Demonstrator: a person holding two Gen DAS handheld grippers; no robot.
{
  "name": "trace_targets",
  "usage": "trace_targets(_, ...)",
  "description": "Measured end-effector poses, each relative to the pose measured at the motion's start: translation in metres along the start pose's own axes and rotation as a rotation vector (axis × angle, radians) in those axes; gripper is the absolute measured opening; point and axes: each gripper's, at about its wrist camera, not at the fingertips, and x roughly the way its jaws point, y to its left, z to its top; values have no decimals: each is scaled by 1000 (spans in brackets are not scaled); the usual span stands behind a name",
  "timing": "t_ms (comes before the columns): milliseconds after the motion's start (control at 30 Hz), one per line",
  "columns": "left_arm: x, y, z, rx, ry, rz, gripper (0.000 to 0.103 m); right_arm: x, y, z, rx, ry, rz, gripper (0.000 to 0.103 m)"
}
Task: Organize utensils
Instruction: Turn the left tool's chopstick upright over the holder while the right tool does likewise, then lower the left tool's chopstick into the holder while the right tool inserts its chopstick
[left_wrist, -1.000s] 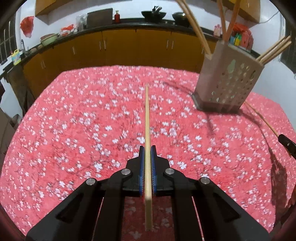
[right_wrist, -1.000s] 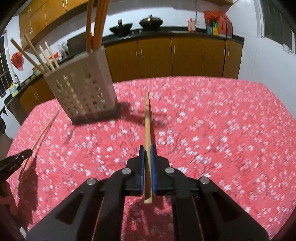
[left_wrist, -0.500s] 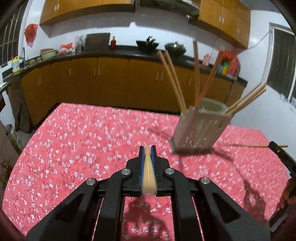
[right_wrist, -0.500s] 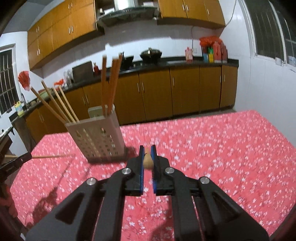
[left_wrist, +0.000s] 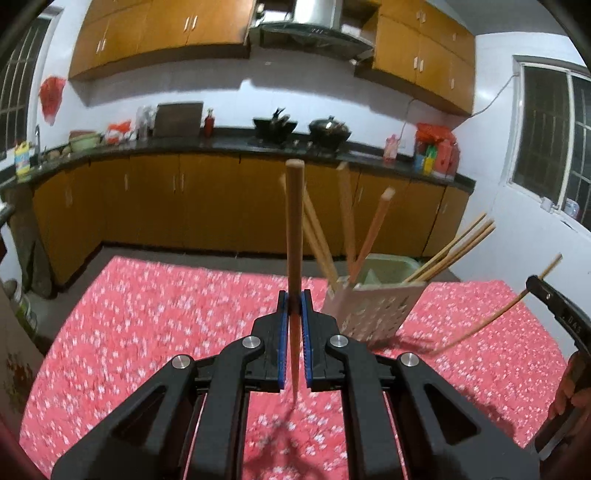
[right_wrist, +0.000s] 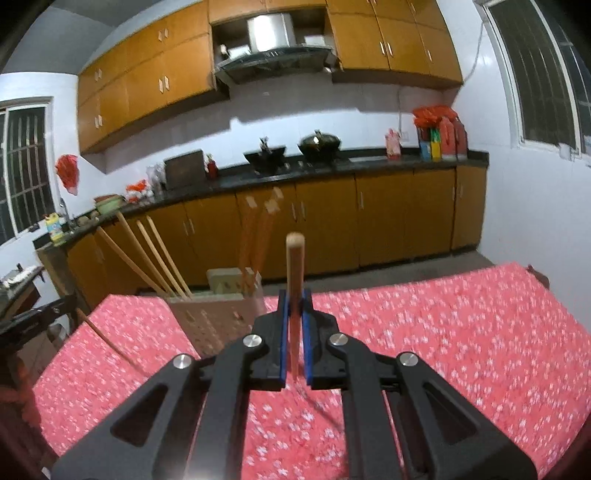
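Observation:
My left gripper (left_wrist: 294, 306) is shut on a wooden chopstick (left_wrist: 294, 229) that points upward, thick end on top. To its right on the red flowered tablecloth (left_wrist: 155, 314) stands a perforated beige utensil holder (left_wrist: 373, 310) with several chopsticks leaning out of it. At the right edge the other gripper (left_wrist: 554, 306) shows with its thin chopstick (left_wrist: 506, 310). My right gripper (right_wrist: 294, 306) is shut on a second chopstick (right_wrist: 294, 273), also raised upright. Here the holder (right_wrist: 218, 317) stands just left of the jaws, and the left gripper (right_wrist: 33, 321) is at the far left.
A kitchen counter (left_wrist: 236, 144) with woks, bottles and bowls runs behind the table, over wooden cabinets (left_wrist: 155, 206). The table's far edge (right_wrist: 406, 280) lies beyond the holder. A hand (left_wrist: 569, 395) shows at the right edge.
Both grippers have risen from the cloth and tilted up, each carrying its chopstick. The chopsticks, which lay flat along the table, now stand upright. The holder now sits lower in both views.

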Motion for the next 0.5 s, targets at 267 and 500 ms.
trace_targets(267,-12,-37,41,43,-108,-59,7,-24,22,57,-4,-133,112,8)
trace_targets(500,-11,-62,82,22,-251,-63,7,-11,46,82,-39,-204,120,8)
